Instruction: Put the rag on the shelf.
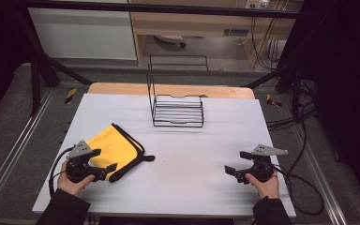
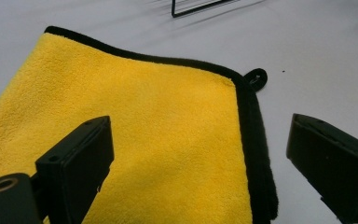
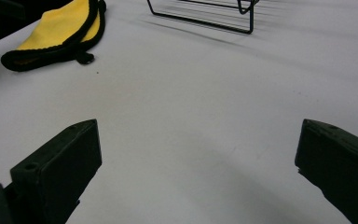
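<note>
1. Near the counter's (image 1: 178, 154) front-left corner: a folded yellow microfibre cloth with black edging (image 1: 115, 149), lying flat, its small black hanging loop (image 2: 256, 78) on the side toward the counter's middle.
2. Left gripper (image 1: 104, 169): jaws released, wide apart, nothing between the pads; one jaw over the cloth, the other past its black edge.
3. Right gripper (image 1: 230, 169): near the front-right corner, jaws spread, over bare counter, well apart from the cloth.
4. Black wire rack (image 1: 178, 110): toward the back edge, centre.
</note>
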